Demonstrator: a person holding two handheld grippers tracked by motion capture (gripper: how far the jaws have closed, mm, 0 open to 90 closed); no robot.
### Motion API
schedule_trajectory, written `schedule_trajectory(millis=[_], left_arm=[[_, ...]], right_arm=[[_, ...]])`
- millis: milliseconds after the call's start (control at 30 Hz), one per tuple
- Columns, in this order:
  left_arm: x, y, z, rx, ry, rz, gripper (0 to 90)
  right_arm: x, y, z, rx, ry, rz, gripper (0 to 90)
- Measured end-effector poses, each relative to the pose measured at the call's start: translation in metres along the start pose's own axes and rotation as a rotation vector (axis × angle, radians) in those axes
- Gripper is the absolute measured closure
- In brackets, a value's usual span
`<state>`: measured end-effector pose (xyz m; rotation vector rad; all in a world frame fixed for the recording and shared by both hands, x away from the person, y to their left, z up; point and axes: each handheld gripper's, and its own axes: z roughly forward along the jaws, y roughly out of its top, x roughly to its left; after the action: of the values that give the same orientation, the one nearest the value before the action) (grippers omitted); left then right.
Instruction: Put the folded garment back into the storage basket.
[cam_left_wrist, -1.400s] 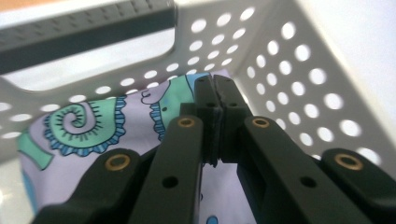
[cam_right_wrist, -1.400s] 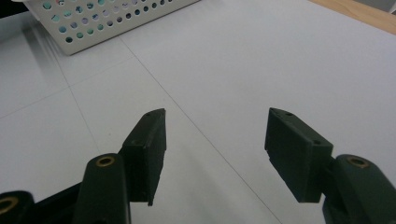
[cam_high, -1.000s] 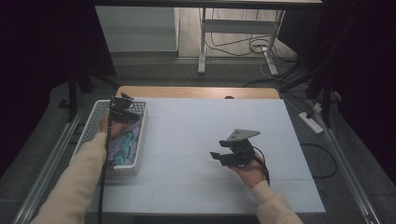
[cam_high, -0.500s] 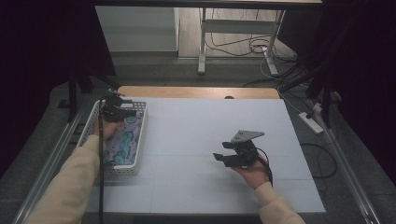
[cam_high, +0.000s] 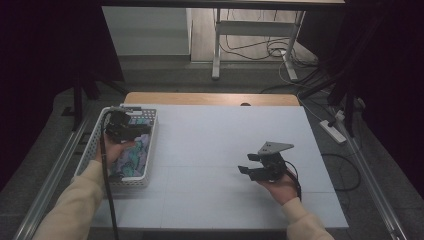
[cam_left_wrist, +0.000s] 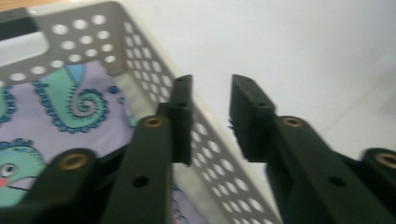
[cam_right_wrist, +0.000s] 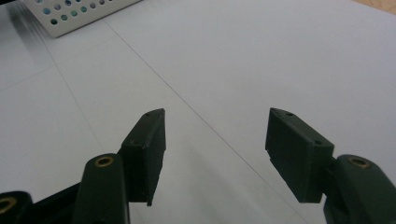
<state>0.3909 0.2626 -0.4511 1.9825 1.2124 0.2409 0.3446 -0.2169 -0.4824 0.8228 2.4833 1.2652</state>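
A white perforated basket (cam_high: 93, 145) stands at the table's left edge with a purple and teal patterned cloth (cam_high: 134, 156) lying in it. My left gripper (cam_high: 144, 129) hovers over the basket's far half. In the left gripper view its jaws (cam_left_wrist: 210, 116) have just been opening; they stand apart above the basket's rim (cam_left_wrist: 140, 51), nothing between them, the cloth (cam_left_wrist: 56, 107) below to the left. My right gripper (cam_high: 244, 170) hangs over the bare white table right of centre. It is open and empty in the right gripper view (cam_right_wrist: 215, 144).
The white tabletop (cam_high: 215, 135) stretches between the two hands. A corner of the basket (cam_right_wrist: 70, 18) sits far off in the right gripper view. Beyond the table are a wooden strip (cam_high: 210, 98), floor cables and a power strip (cam_high: 334, 131).
My left gripper has drifted over the basket towards the person's side. The right gripper has slid a little to the right and nearer the person.
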Motion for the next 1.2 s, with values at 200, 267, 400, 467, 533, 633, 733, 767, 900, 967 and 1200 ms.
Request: schedule_trajectory(millis=[200,267,400,467,533,633,733,767,900,967,1200], left_arm=[[-0.02,-0.01,-0.011,-0.024,-0.029,0.032,49.9],[-0.027,-0.015,-0.014,-0.035,-0.034,0.04,47.4],[-0.038,-0.025,-0.019,-0.05,-0.039,0.051,42.3],[-0.043,-0.03,-0.021,-0.054,-0.044,0.057,40.4],[-0.048,-0.035,-0.021,-0.052,-0.049,0.059,38.6],[-0.056,-0.042,-0.022,-0.049,-0.062,0.069,36.6],[-0.063,-0.049,-0.024,-0.051,-0.071,0.079,34.5],[-0.065,-0.051,-0.024,-0.053,-0.073,0.083,33.4],[-0.073,-0.057,-0.026,-0.059,-0.081,0.092,32.2],[-0.076,-0.06,-0.027,-0.067,-0.088,0.094,32.0],[-0.085,-0.066,-0.029,-0.072,-0.097,0.112,30.8]], right_arm=[[-0.007,-0.01,-0.008,0.009,-0.008,0.008,37.8],[-0.01,-0.013,-0.012,0.011,-0.016,0.013,37.7],[-0.015,-0.019,-0.019,0.012,-0.028,0.021,37.7],[-0.017,-0.023,-0.022,0.015,-0.039,0.023,37.5],[-0.02,-0.025,-0.025,0.015,-0.044,0.025,37.4],[-0.024,-0.028,-0.03,0.011,-0.056,0.032,37.4],[-0.028,-0.032,-0.035,0.01,-0.068,0.04,37.3],[-0.029,-0.033,-0.037,0.009,-0.07,0.042,37.3],[-0.034,-0.038,-0.042,0.006,-0.083,0.045,37.1],[-0.036,-0.039,-0.045,0.005,-0.087,0.048,37.0],[-0.044,-0.044,-0.055,-0.012,-0.106,0.07,36.9]])
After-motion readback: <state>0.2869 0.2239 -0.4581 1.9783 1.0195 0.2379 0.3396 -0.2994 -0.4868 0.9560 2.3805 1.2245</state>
